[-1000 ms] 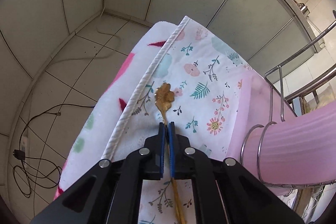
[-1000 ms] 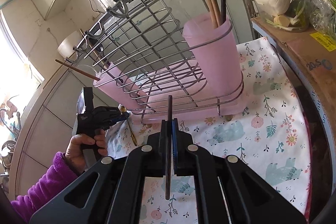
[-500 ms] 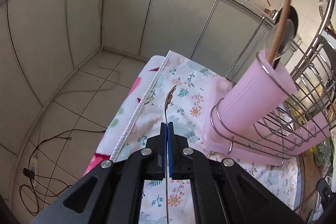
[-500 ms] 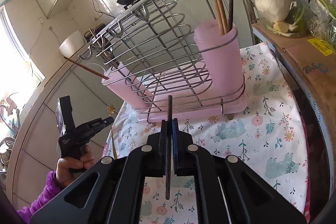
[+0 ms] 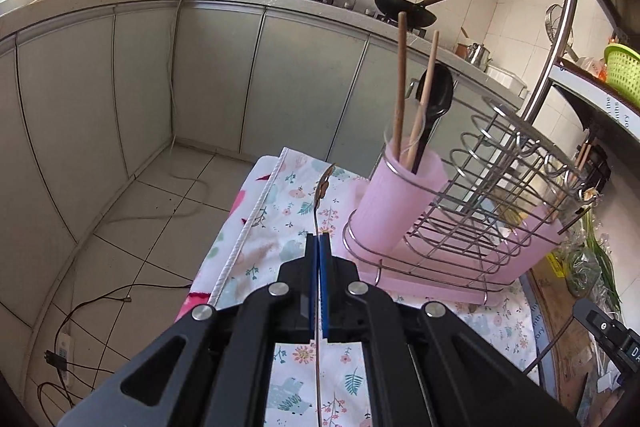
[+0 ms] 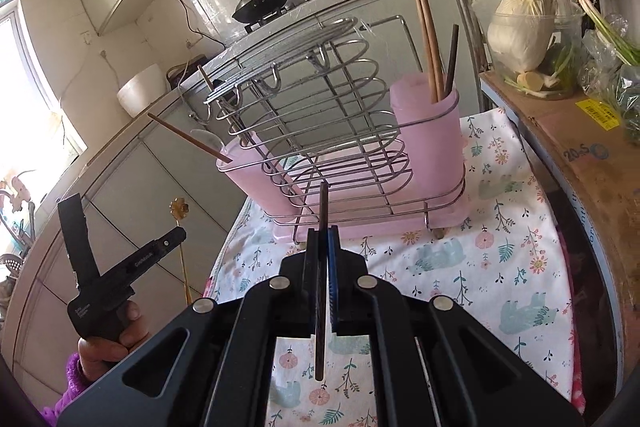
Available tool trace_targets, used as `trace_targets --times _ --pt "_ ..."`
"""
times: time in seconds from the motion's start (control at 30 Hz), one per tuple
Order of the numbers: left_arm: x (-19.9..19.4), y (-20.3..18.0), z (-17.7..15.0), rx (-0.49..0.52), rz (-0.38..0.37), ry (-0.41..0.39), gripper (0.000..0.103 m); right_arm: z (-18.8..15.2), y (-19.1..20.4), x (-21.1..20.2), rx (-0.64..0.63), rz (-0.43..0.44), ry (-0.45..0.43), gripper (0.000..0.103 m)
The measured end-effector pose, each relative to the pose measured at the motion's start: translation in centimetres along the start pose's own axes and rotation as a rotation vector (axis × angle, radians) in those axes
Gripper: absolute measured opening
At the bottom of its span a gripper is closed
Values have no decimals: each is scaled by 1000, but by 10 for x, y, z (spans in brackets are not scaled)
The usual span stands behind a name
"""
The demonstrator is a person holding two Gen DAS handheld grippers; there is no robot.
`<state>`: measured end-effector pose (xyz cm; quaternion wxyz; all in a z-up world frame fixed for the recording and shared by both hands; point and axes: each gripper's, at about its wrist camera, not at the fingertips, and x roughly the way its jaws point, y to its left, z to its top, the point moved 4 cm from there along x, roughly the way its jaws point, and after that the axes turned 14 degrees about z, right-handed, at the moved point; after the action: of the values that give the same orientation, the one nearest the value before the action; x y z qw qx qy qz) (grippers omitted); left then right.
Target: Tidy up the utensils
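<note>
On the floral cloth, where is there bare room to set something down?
The cloth is free in front of the rack, out to the cardboard box, and along its piped edge. The rack fills the far end; both pink cups hold utensils.

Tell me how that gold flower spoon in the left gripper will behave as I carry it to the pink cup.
The gold spoon looks thin and light, so probably easy to carry. Its smooth, narrow stem is pinched between the left gripper pads at mid-length, so it may pivot or slip. The flower bowl could snag on the pink cup ring.
</note>
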<state>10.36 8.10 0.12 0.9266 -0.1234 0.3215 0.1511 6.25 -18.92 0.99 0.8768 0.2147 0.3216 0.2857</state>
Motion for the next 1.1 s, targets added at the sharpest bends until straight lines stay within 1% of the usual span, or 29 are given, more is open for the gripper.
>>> trace_targets --times 0.13,0.23,0.3,0.47,0.53,0.6,0.67,0.73,0.8,0.93,1.1 --pt "-27 -4 11 -18 -89 -60 0 8 8 -12 -41 -28 -41 5" --pt "-49 -7 29 -44 -183 -116 1 18 12 -23 -68 -43 -77 5" --pt "-63 -10 44 -56 -240 -169 0 28 14 -29 -85 -53 -104 5" --pt "-85 -28 85 -81 -322 -288 1 67 20 -53 -148 -92 -212 5" --pt "-88 -38 101 -95 -338 -339 1 84 23 -64 -181 -107 -265 5" --pt "-83 -48 113 -112 -337 -377 1 99 25 -70 -212 -120 -307 5" --pt "-71 -58 123 -135 -322 -396 1 115 28 -75 -251 -145 -351 5" --pt "-56 -67 129 -145 -291 -426 1 129 26 -78 -284 -171 -389 5" --pt "-42 -75 132 -138 -244 -478 1 139 25 -78 -303 -186 -411 5" --pt "-19 -90 132 -117 -199 -535 1 154 20 -77 -343 -214 -452 5" --pt "3 -108 117 -50 -138 -608 1 163 10 -65 -373 -227 -454 5"
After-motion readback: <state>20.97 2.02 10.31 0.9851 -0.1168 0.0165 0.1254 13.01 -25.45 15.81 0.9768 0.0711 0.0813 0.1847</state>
